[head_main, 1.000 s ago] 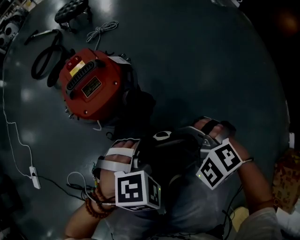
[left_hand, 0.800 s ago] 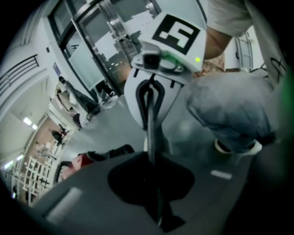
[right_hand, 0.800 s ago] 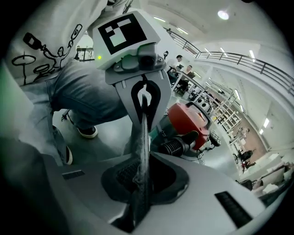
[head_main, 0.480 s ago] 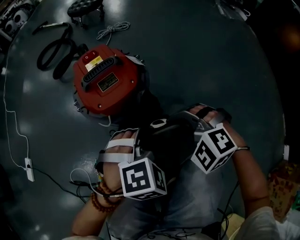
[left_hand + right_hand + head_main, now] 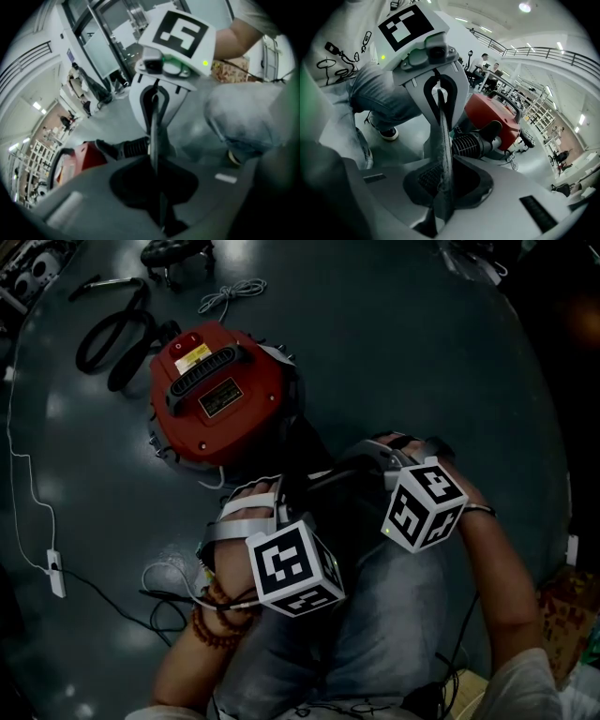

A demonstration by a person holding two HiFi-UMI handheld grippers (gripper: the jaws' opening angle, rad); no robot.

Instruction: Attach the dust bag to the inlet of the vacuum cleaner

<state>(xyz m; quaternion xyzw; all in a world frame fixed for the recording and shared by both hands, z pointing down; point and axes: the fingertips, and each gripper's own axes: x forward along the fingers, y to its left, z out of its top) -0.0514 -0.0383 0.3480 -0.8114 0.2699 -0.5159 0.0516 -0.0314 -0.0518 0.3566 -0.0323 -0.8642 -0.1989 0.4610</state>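
On the grey floor (image 5: 450, 352), just beside the red vacuum cleaner (image 5: 220, 390): the dust bag (image 5: 342, 512) is held dark between the two hands, near the machine and not yet on it. The left gripper (image 5: 157, 168) and right gripper (image 5: 443, 173) are each clenched on a thin edge of the bag. To do the step well: hold that edge taut, square the bag's mouth to the inlet, press on evenly from both sides. Both gripper views show a ribbed black stub (image 5: 471, 143) at the red body, probably the inlet. The head view loses it in bag and shadow.
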